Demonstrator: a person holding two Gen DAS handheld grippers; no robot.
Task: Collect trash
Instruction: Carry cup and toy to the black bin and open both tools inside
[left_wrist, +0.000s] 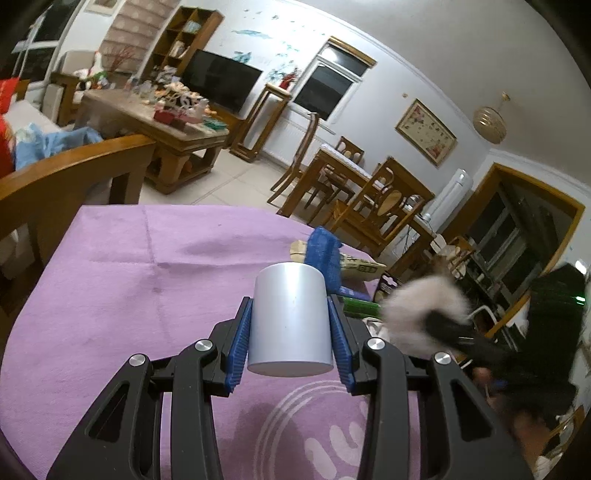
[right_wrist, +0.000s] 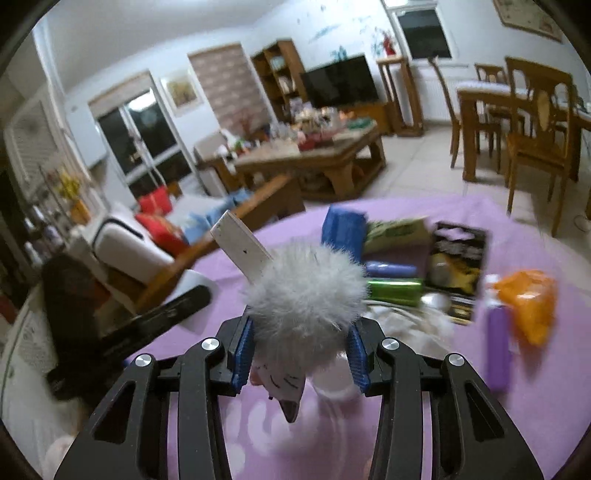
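My left gripper (left_wrist: 291, 314) is shut on a grey-white plastic cylinder cup (left_wrist: 290, 321), held upside down above the purple tablecloth (left_wrist: 129, 280). My right gripper (right_wrist: 301, 343) is shut on a fluffy white pom-pom toy (right_wrist: 306, 295) with a cat face tag and a white flat stick (right_wrist: 240, 247). In the left wrist view the fluffy toy (left_wrist: 424, 310) shows blurred at the right. Trash lies on the cloth: a blue mesh sponge (right_wrist: 343, 227), a green wrapper (right_wrist: 395, 288), a dark packet (right_wrist: 458, 258), an orange bag (right_wrist: 528, 302), a purple bottle (right_wrist: 498, 343).
A wooden chair back (left_wrist: 74, 173) stands at the table's left edge. A cluttered coffee table (right_wrist: 314, 155), a TV (right_wrist: 340, 81) and a dining table with chairs (right_wrist: 524, 110) stand beyond. White crumpled material (right_wrist: 399, 317) lies near the wrappers.
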